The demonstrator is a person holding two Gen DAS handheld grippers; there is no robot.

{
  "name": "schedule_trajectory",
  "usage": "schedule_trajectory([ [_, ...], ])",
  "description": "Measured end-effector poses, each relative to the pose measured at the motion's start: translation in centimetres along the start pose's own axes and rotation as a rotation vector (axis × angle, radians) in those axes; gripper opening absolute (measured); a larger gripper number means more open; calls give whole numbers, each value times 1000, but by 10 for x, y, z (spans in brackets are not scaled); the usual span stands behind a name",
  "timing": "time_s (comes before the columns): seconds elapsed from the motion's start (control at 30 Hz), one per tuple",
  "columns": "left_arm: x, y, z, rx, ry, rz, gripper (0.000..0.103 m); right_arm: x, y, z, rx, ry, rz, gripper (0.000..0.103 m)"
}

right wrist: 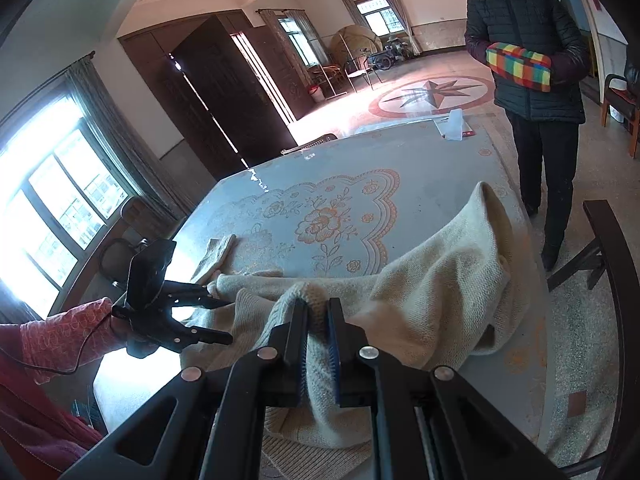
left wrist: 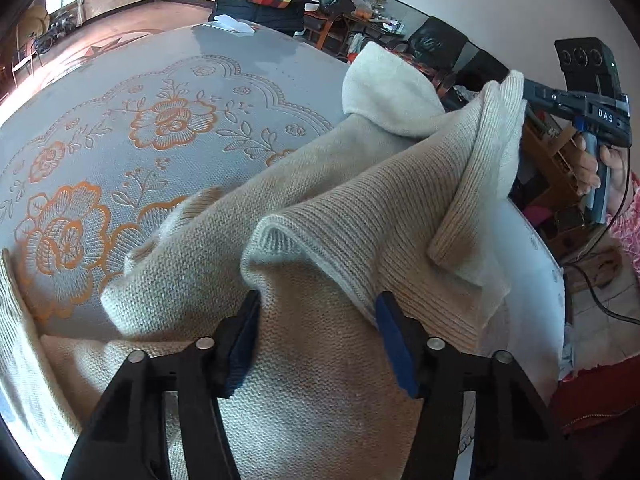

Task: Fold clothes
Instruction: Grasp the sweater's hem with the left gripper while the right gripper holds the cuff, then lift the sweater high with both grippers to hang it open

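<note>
A beige knit sweater (left wrist: pixel 320 208) lies bunched on the near part of the table (left wrist: pixel 120 92). In the right wrist view my right gripper (right wrist: pixel 318 312) is shut on a fold of the sweater (right wrist: pixel 440 280), pinching its ribbed edge. The left wrist view shows that same right gripper (left wrist: pixel 524 100) holding the ribbed hem lifted above the table's right side. My left gripper (left wrist: pixel 318 312) is open, its blue-padded fingers wide apart over the sweater's body. From the right wrist view the left gripper (right wrist: pixel 226 320) stands spread at the sweater's left edge. A ribbed cuff (right wrist: pixel 218 254) lies flat beyond it.
The table wears a grey cloth with orange flowers (right wrist: pixel 320 224). A person in a dark jacket (right wrist: pixel 528 40) stands at the far side holding a multicoloured muff (right wrist: pixel 518 66). Papers (right wrist: pixel 456 124) lie at the far edge. A dark chair (right wrist: pixel 616 280) stands right of the table.
</note>
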State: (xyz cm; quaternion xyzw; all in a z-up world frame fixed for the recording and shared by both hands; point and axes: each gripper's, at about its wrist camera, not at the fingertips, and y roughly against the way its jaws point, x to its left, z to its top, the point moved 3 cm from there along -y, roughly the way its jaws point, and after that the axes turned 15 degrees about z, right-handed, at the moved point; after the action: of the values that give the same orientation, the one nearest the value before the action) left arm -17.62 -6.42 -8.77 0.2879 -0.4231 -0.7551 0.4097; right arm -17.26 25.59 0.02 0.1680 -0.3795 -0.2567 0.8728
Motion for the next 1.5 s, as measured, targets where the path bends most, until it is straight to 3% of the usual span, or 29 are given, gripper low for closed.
schedule_trajectory([
  [0.17, -1, 0, -1, 9, 31, 1, 36, -5, -5, 0, 4, -9, -3, 10],
  [0.3, 9, 4, -5, 7, 91, 39, 14, -10, -8, -2, 24, -10, -23, 10],
  [0.5, 11, 14, -12, -17, 120, 71, 11, -24, -26, -14, 158, 19, -132, 24],
  [0.77, 21, 13, -8, -25, 125, 73, 11, -45, -53, -25, 329, 51, -190, 28],
  [0.9, 20, 8, -4, -22, 126, 85, 11, -70, -68, -25, 340, -108, -140, 29],
  [0.93, 20, 8, -4, -23, 130, 94, 11, -77, -72, -26, 342, -161, -137, 23],
  [0.97, 20, 8, -3, -26, 135, 102, 11, -74, -70, -25, 328, -160, -143, 12],
  [1.03, 20, 10, -4, -38, 147, 118, 11, -63, -65, -22, 290, -124, -159, 8],
  [1.27, 20, 35, 0, -135, 192, 191, 9, -22, -44, -11, 157, 1, -216, 7],
  [1.5, 23, 117, 14, -354, 258, 328, 9, 49, -2, 28, -60, 216, -324, 7],
])
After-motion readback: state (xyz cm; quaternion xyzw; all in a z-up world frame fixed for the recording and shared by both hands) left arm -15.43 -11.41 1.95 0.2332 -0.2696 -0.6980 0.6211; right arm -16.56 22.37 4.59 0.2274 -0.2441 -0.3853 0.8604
